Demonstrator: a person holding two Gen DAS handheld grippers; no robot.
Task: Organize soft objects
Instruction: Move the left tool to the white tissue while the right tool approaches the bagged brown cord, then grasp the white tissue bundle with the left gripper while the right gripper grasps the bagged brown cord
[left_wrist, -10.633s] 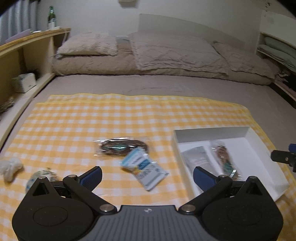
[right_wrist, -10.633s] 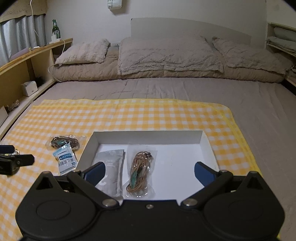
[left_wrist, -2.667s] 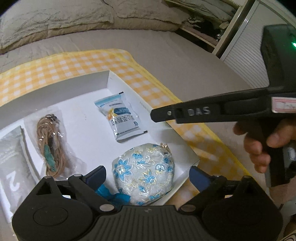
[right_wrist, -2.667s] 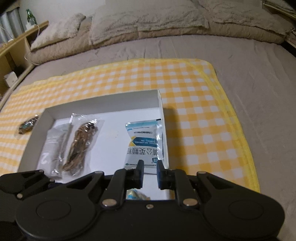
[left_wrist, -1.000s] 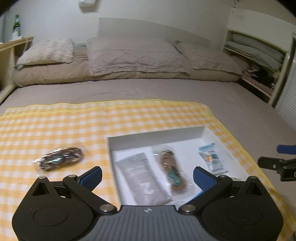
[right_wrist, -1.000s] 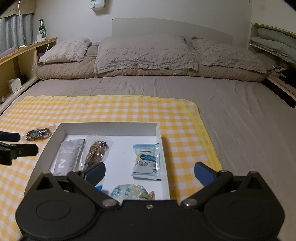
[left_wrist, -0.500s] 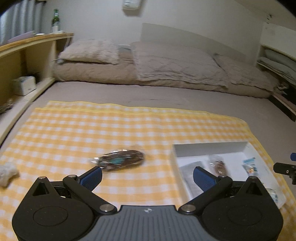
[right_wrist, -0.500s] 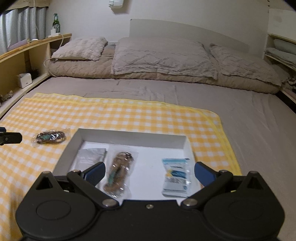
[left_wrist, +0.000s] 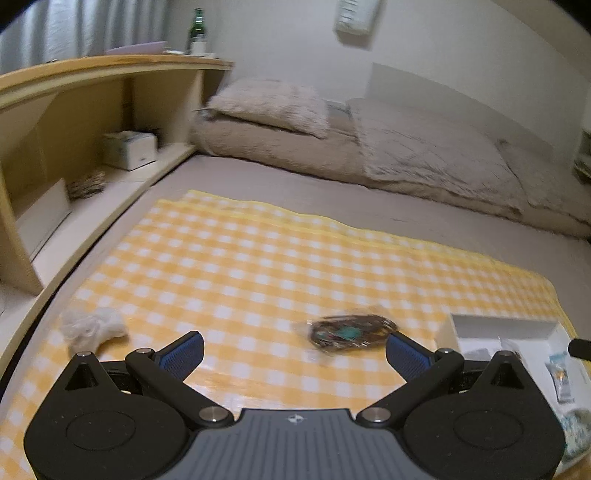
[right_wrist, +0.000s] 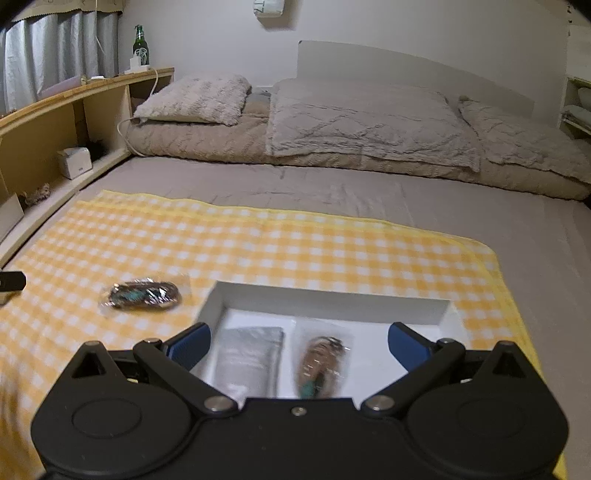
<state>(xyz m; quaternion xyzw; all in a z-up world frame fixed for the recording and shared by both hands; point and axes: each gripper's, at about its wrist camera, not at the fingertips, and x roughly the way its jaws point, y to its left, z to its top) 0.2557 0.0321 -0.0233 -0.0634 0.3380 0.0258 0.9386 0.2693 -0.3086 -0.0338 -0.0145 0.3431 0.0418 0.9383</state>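
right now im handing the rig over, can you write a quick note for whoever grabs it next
Left tongs: open, empty, over the checked cloth.
Right tongs: open, empty, over the white box.
In the box: grey pouch, bagged cord, blue-white packet, and at the left view's edge a flowered pouch.
Left on the cloth: dark bagged bundle just ahead of the left tongs, and a white wad near the cloth's left edge.
Probably take the bundle first.

Checked cloth soft, matt; packet glossy clear plastic; box smooth white card; shelf pale wood.
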